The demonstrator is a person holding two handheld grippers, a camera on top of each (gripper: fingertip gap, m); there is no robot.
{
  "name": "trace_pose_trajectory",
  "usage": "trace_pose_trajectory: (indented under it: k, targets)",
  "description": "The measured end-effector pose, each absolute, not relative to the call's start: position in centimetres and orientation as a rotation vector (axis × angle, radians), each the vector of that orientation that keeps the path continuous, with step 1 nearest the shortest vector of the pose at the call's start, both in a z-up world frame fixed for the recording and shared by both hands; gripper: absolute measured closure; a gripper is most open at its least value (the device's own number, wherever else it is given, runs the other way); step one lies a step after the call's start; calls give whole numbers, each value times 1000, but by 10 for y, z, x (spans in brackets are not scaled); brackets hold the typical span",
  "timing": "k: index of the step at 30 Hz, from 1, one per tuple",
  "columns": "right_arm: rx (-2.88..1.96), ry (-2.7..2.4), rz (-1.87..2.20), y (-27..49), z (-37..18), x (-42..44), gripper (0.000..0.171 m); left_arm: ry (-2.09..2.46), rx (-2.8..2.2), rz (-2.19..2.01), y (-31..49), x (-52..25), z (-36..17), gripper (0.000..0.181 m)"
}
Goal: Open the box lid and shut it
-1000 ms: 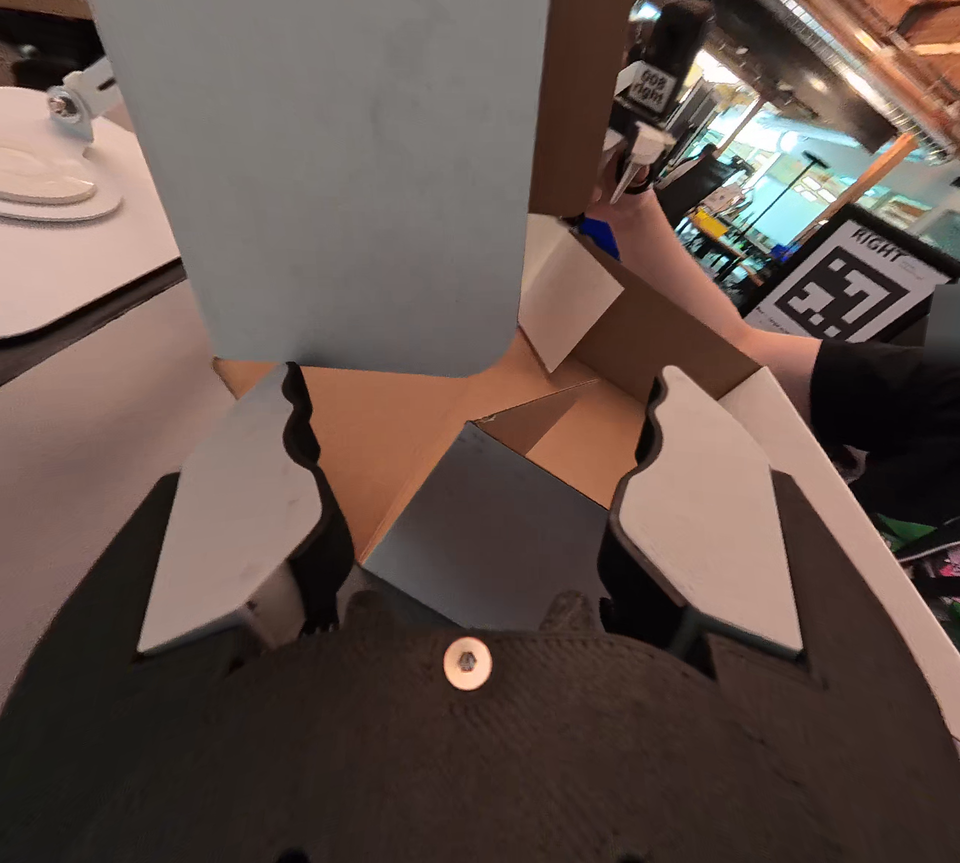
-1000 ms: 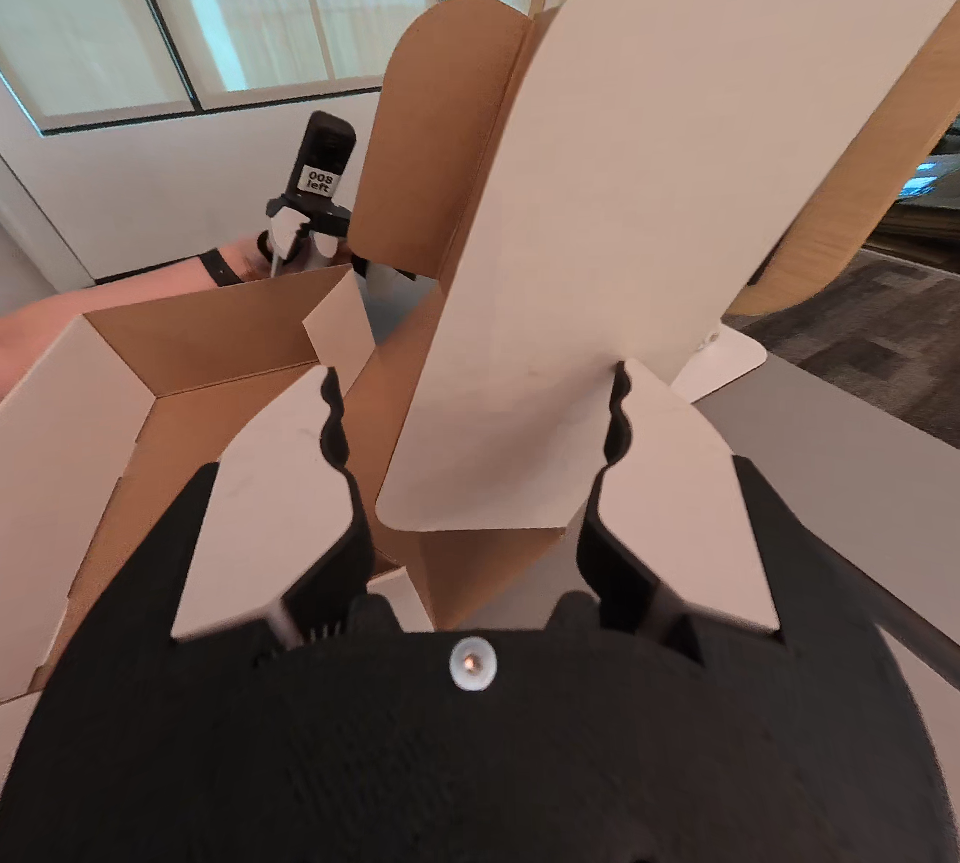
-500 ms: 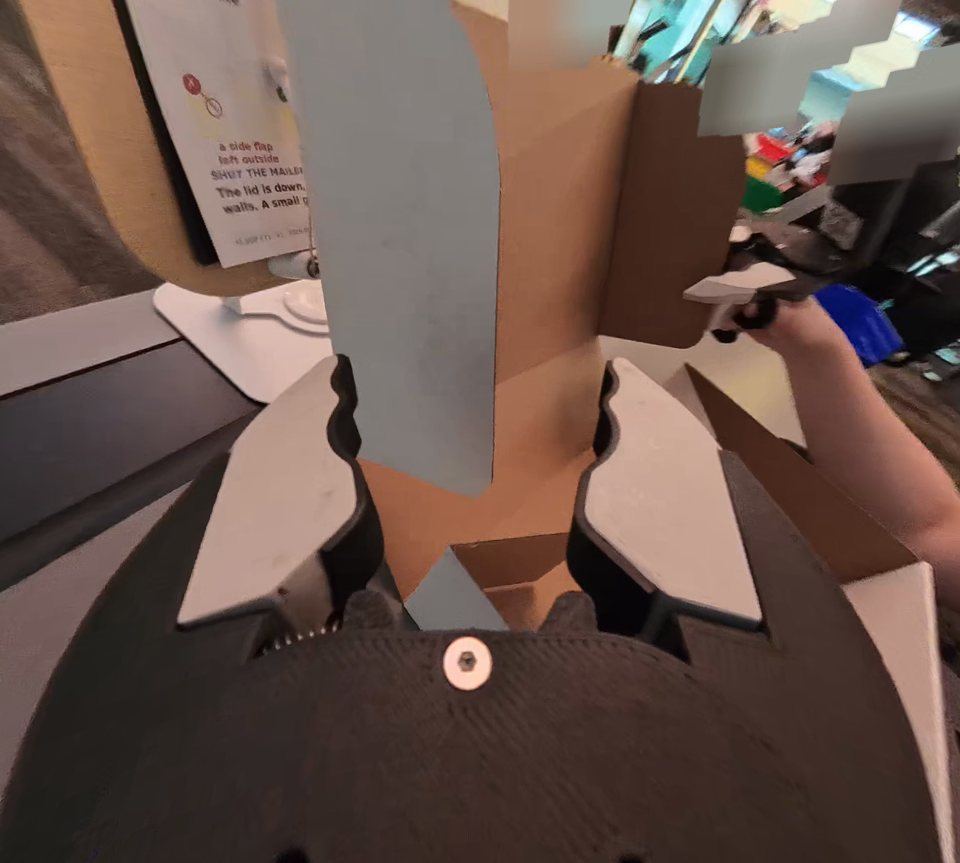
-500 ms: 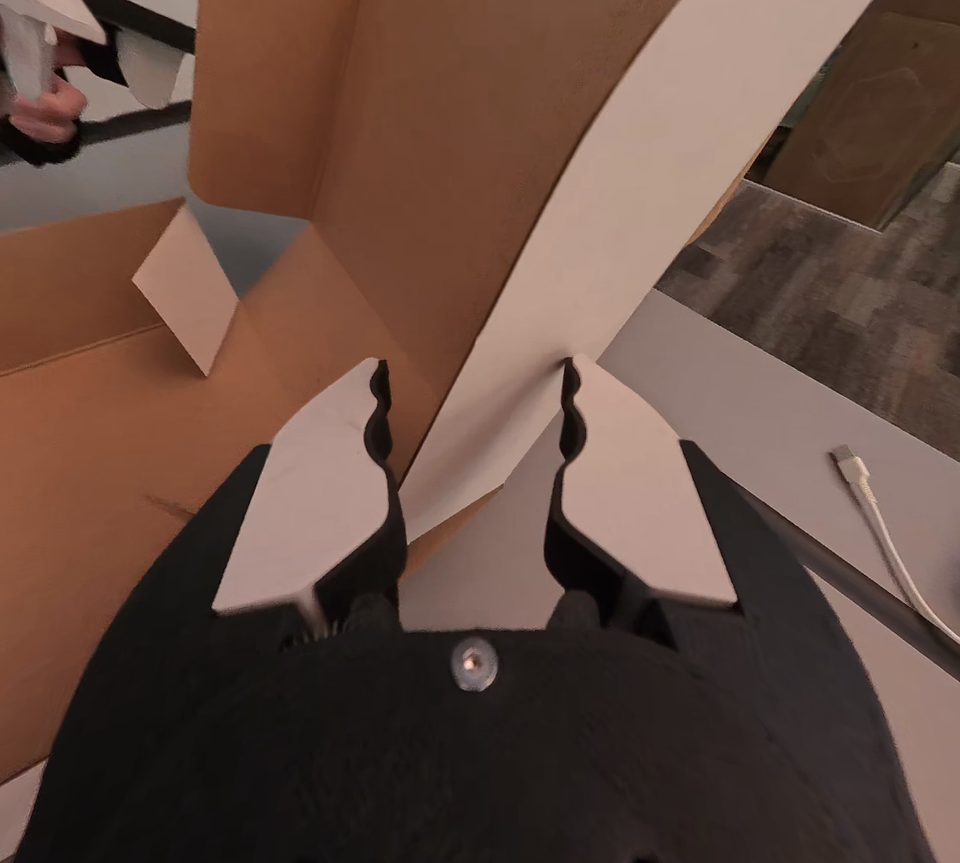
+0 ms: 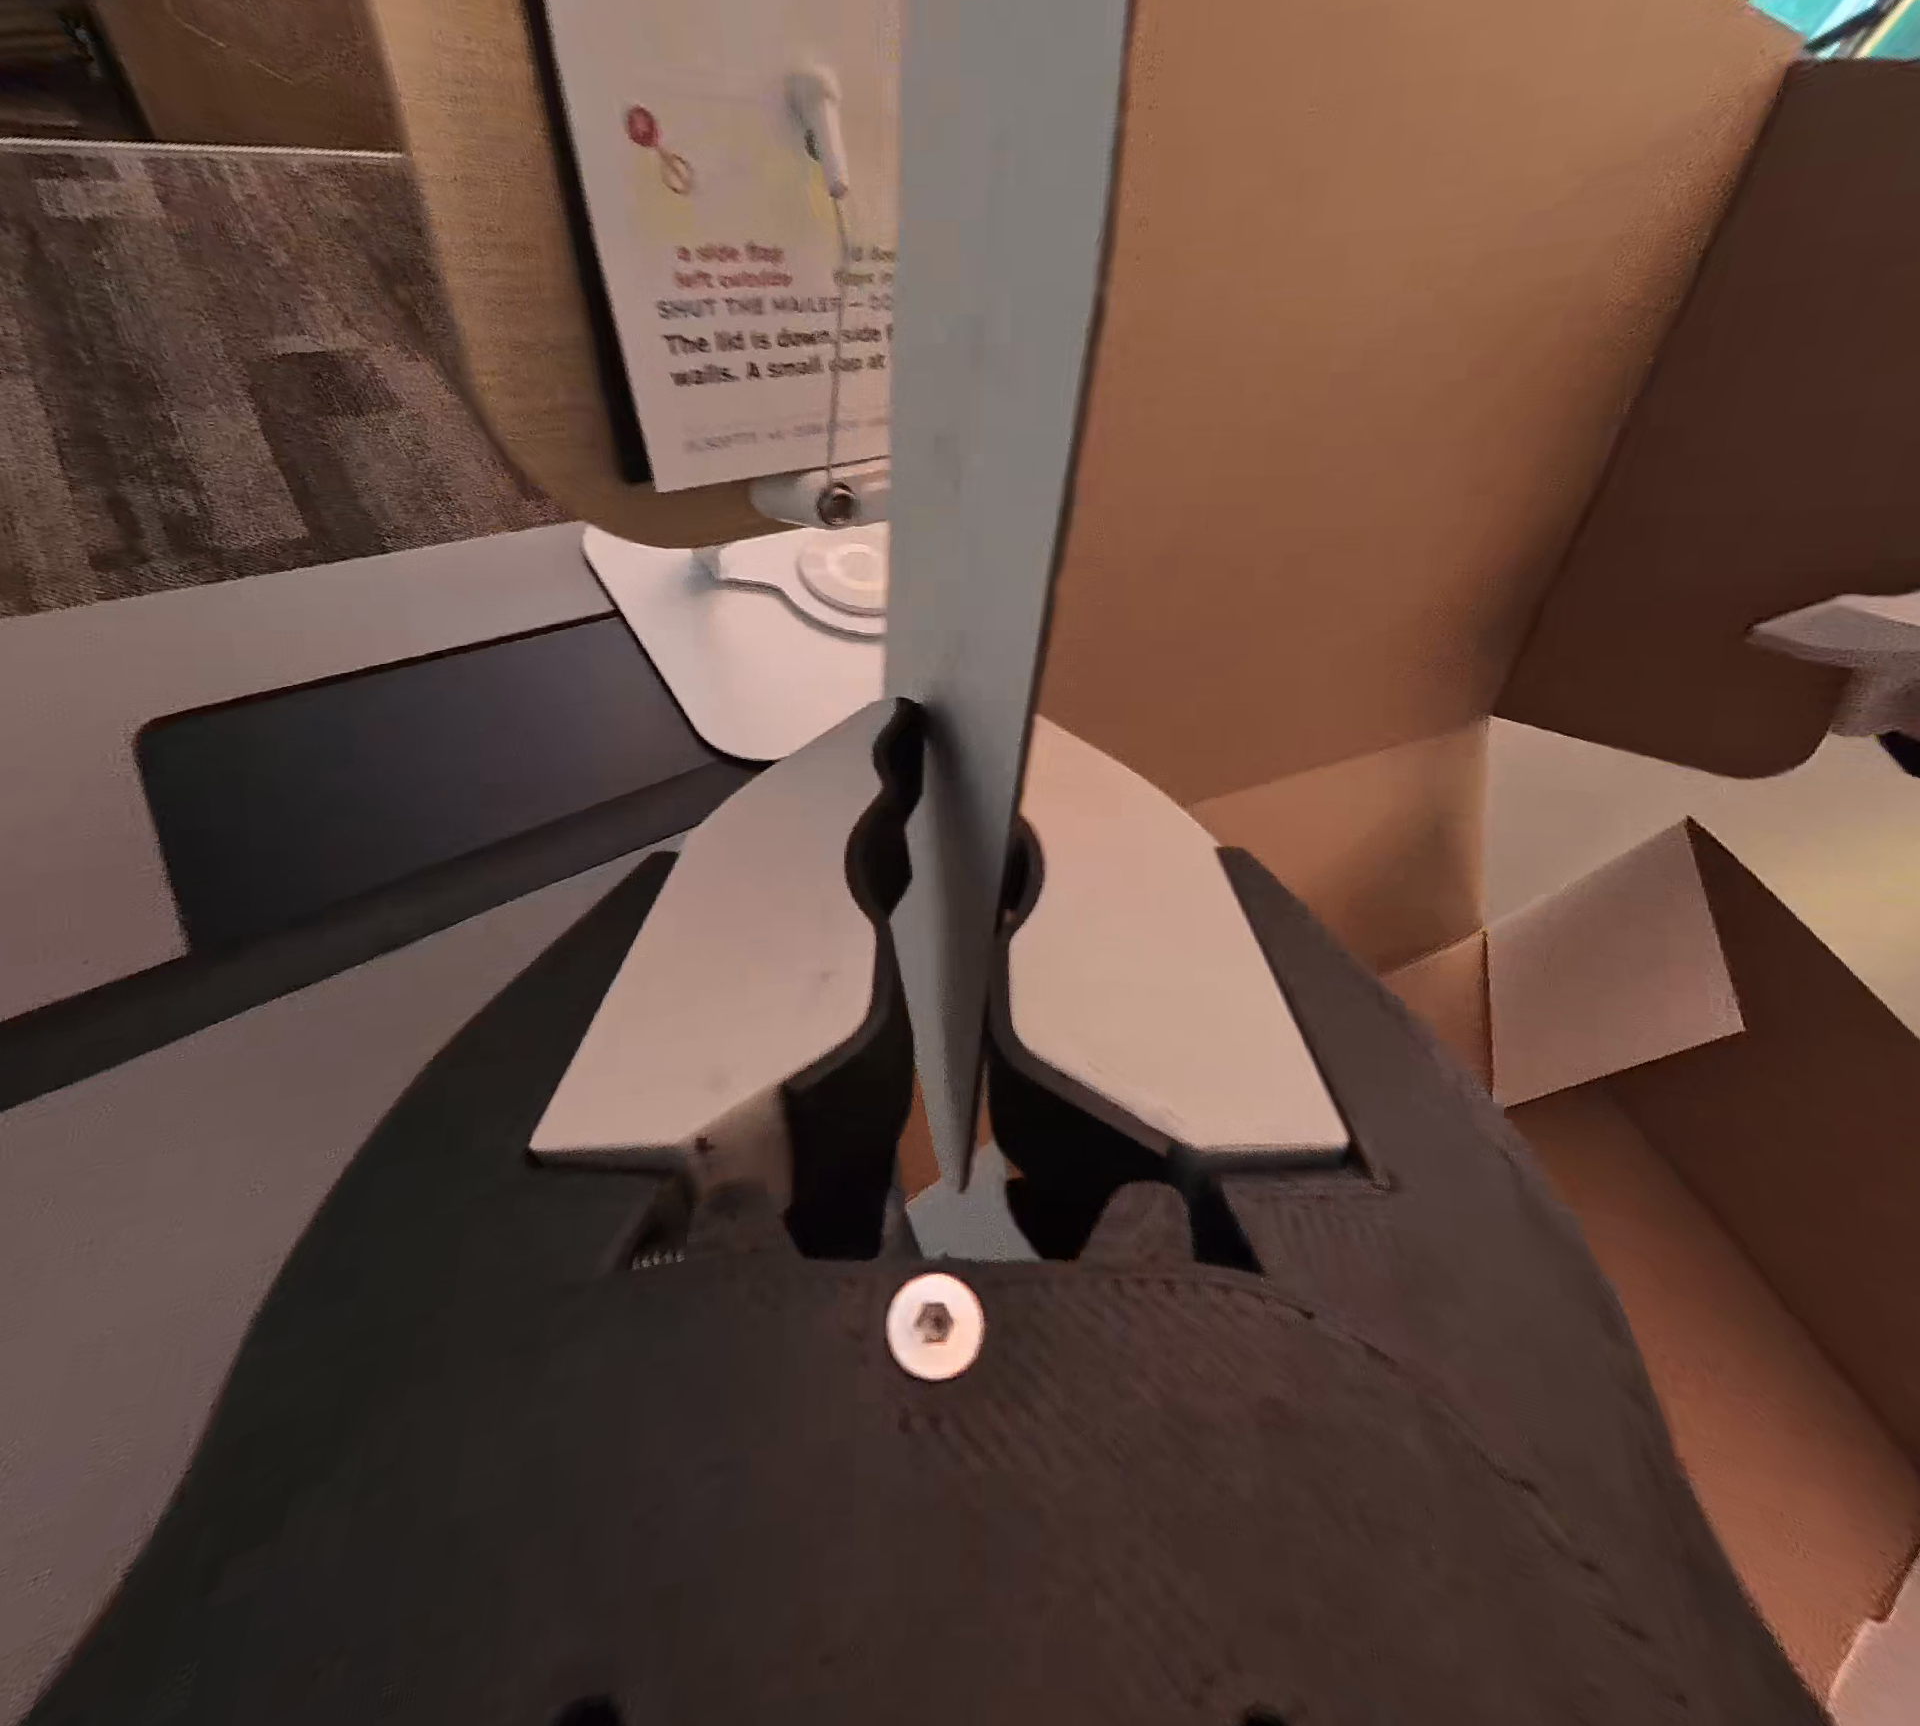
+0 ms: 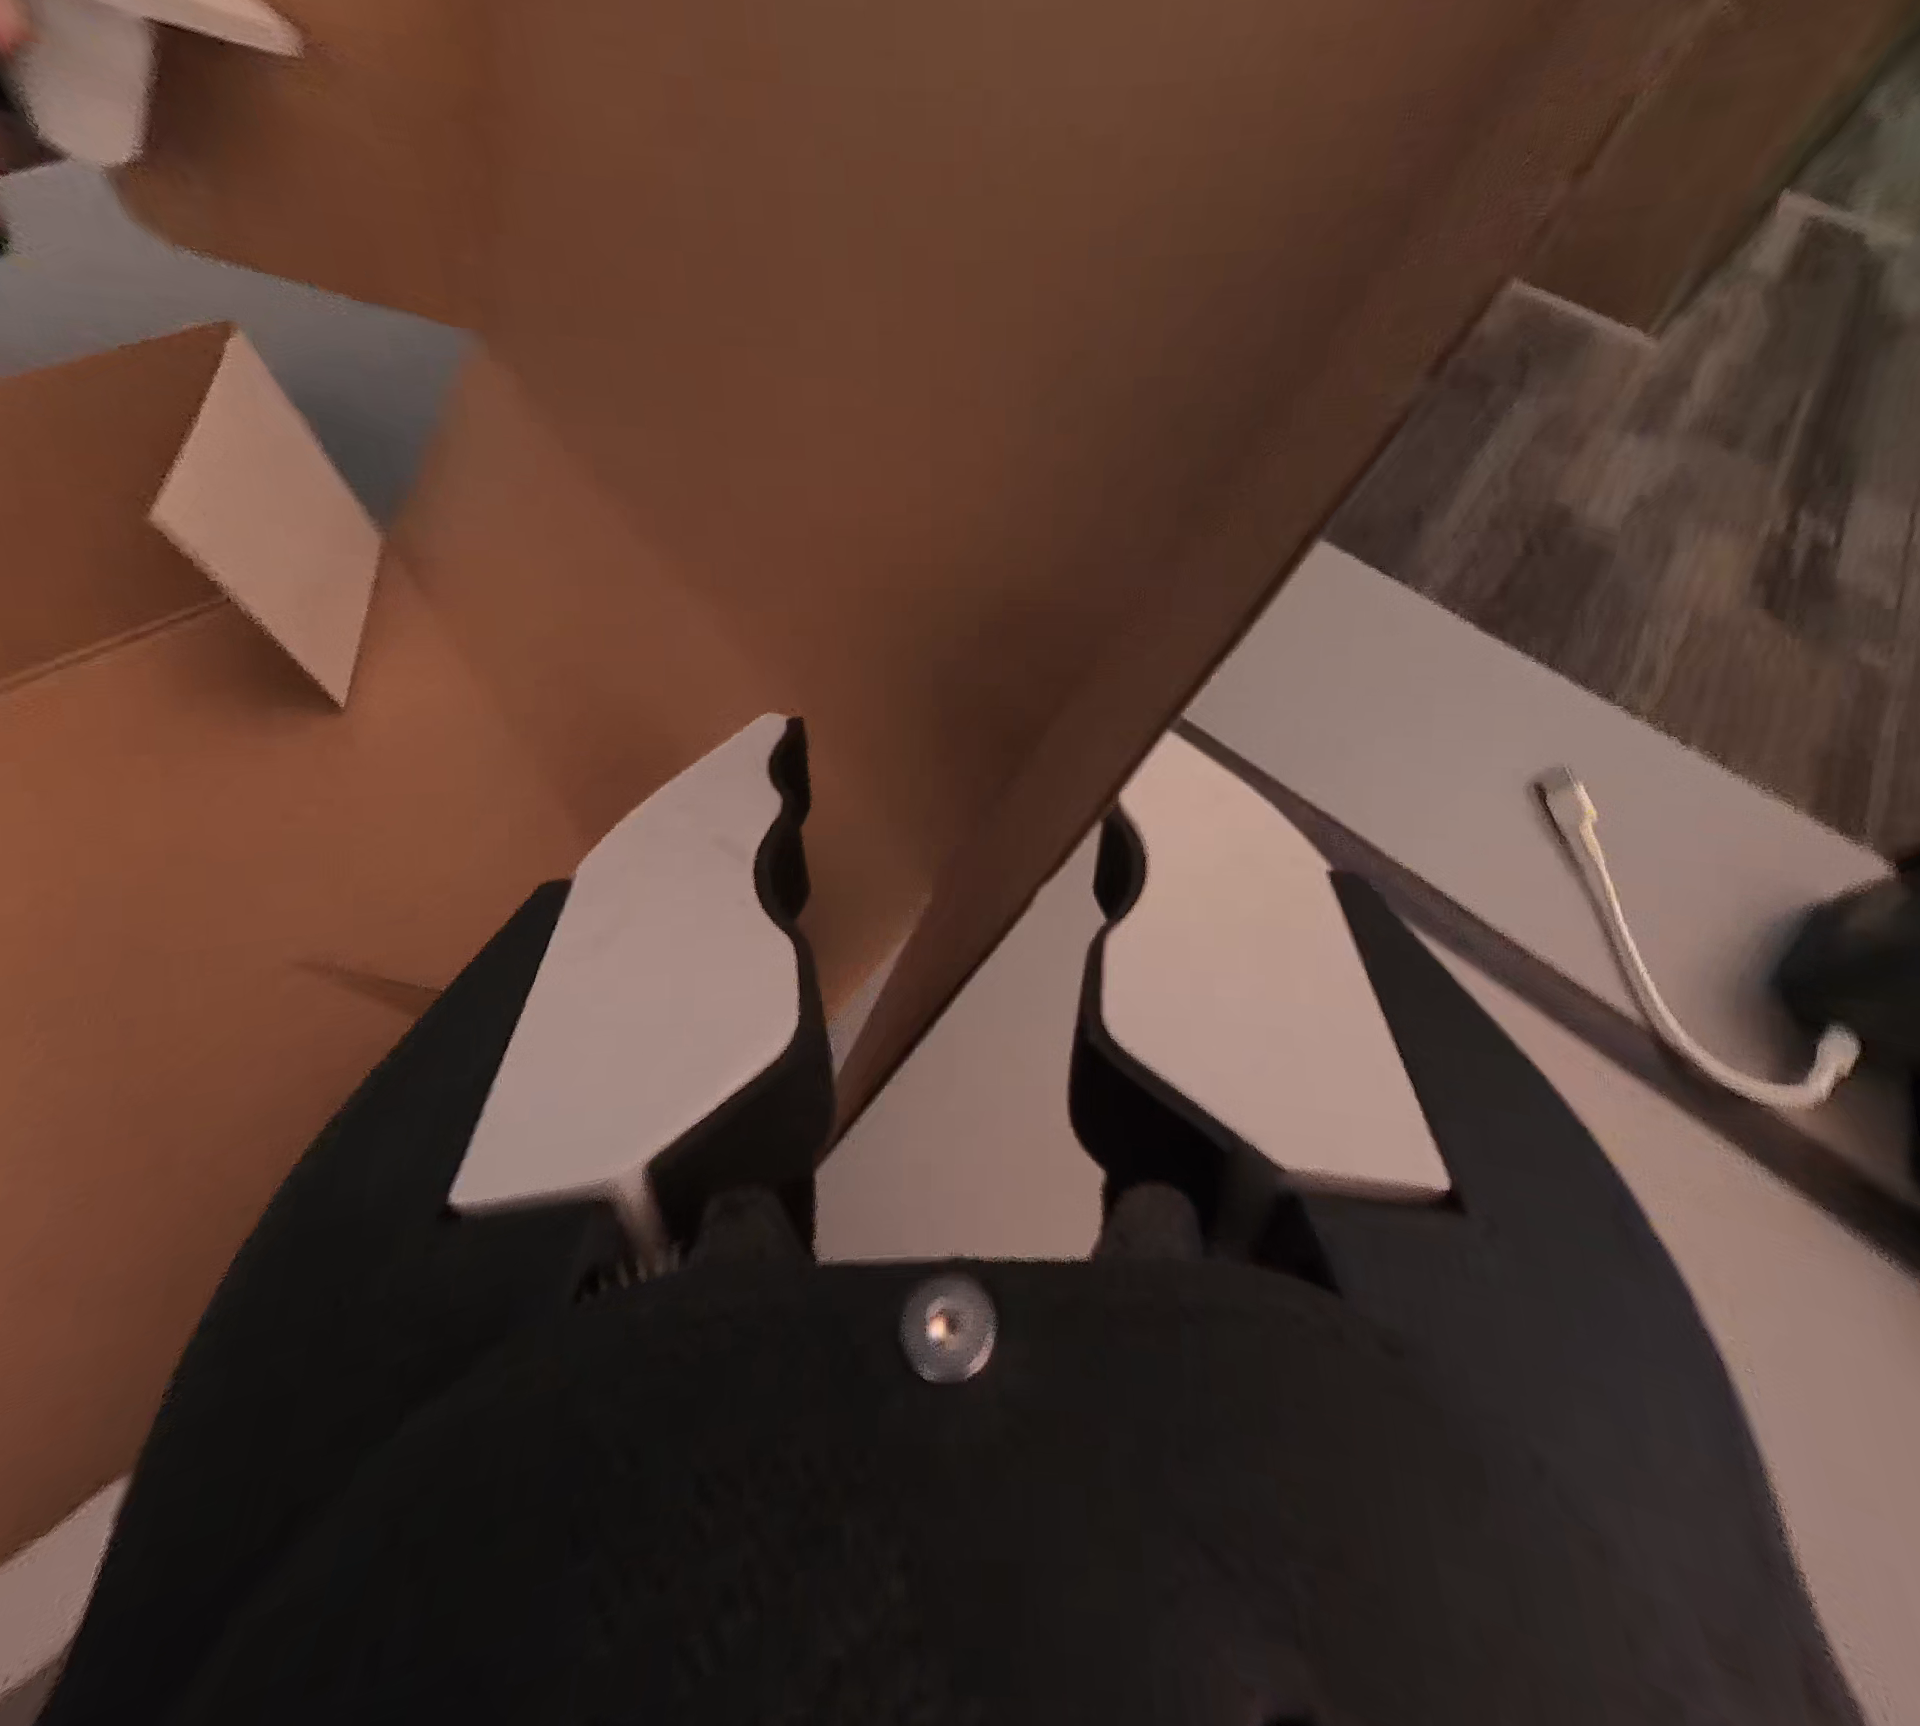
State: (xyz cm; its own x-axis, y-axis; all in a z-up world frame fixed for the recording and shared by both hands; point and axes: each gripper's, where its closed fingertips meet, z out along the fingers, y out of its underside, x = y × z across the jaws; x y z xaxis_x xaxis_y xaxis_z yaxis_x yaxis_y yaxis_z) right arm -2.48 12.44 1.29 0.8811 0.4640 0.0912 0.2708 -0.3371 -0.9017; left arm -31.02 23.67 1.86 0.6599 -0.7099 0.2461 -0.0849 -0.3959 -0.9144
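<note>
Two grippers are working on one cardboard box (image 5: 1714, 1261), which is sitting open on the grey surface (image 5: 312, 637). Nearest in the left wrist view, the left gripper (image 5: 961, 855) is pinching the box's side flap (image 5: 1003, 274), its fingers (image 5: 748, 970) pressed together on the upright, pale blue-grey panel. Nearest in the right wrist view, the right gripper (image 6: 951, 829) is straddling the opposite flap (image 6: 935, 533), its fingers (image 6: 665, 959) standing apart, with the left one touching the brown face and the right one clear of the edge. Beyond the left gripper, the lid (image 5: 1351, 326) is standing raised, brown inside. A small white tab (image 6: 270, 523) is sticking up inside the box. Farther off, a white cable (image 6: 1621, 938) is lying on the surface, and a printed sheet (image 5: 727, 149) is standing behind a white base (image 5: 769, 627).
</note>
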Motion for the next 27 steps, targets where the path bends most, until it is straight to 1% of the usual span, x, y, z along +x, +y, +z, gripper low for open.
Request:
trace_pose_trajectory:
  k: [1,2,3,6,7,10,14,18,22,27]
  targets:
    - [-1975,-479,210,125,12,-18,121,625,-1872,-766,238,-316,21,177]
    - [-2015,-431,204,124,10,-13,123,630,-1865,-752,238,-321,24,180]
    - [-2054,-405,205,122,6,-11,129,637,-1866,-748,237,-323,26,180]
    - [-2189,-434,221,112,-10,-15,163,648,-1868,-705,235,-332,31,180]
    - [-2218,-436,220,110,-14,-18,165,650,-1868,-690,235,-334,33,180]
    - [-2188,-413,159,115,-9,-19,165,668,-1878,-675,230,-335,35,180]
    - [-2044,-384,73,131,3,-19,165,732,-1923,-546,224,-335,31,177]
    - [-1913,-379,-9,145,7,-17,165,777,-1902,-457,215,-332,39,174]
    - [-1769,-368,63,150,17,-20,165,796,-1851,-401,211,-331,50,171]
    - [-1694,-394,75,151,21,-19,164,799,-1855,-524,204,-325,51,164]
